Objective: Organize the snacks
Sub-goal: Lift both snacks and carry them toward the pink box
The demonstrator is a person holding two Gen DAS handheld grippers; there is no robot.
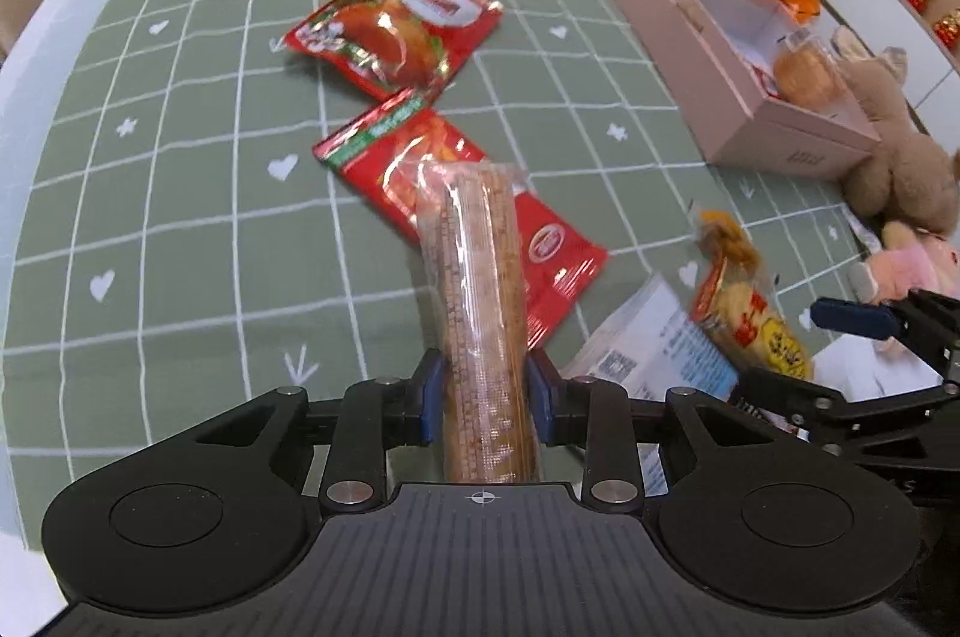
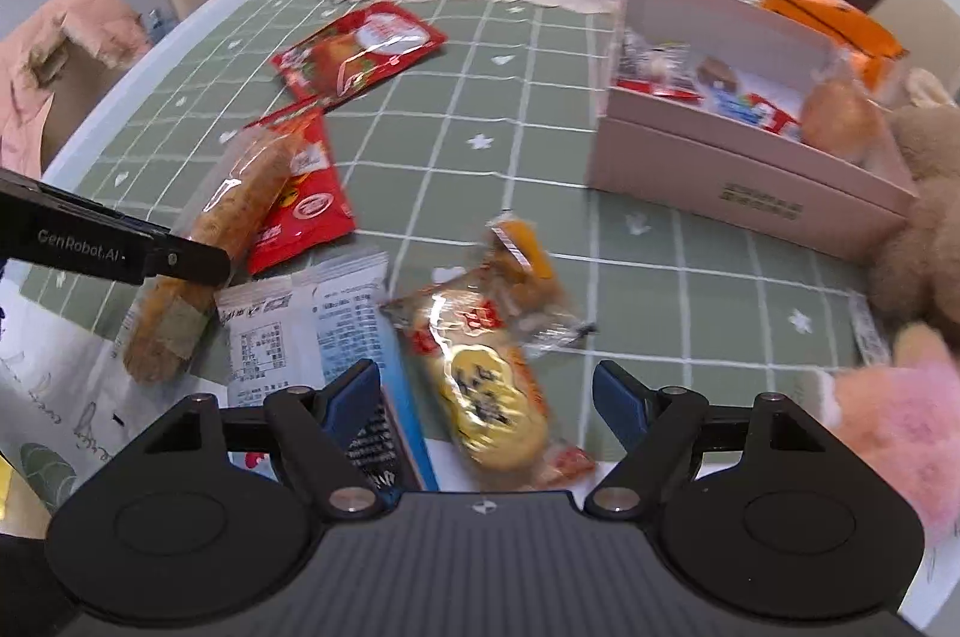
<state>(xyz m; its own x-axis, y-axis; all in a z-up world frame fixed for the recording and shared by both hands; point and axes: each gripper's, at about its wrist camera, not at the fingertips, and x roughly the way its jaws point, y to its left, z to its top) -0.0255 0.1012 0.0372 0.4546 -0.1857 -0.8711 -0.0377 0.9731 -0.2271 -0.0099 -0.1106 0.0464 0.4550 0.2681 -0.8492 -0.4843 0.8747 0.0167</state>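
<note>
Behind the pink box [image 2: 744,193], seemingly chocolate packets [image 2: 720,87].

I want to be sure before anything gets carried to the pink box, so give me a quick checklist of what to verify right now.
1. Left gripper closed on the long wrapped cracker roll: ok, both pads press its sides.
2. Roll lifted free of the red packet beneath it: cannot tell.
3. Right gripper open around the yellow rice cracker pack: ok, the pads stand clear on both sides.
4. Pink box open with room inside: ok, no lid covers it and bare floor shows between the snacks.
5. Path to the box clear: ok, only bare green cloth lies between.
6. Plush toys crowding the box: not ok, they sit against its near corner.
</note>
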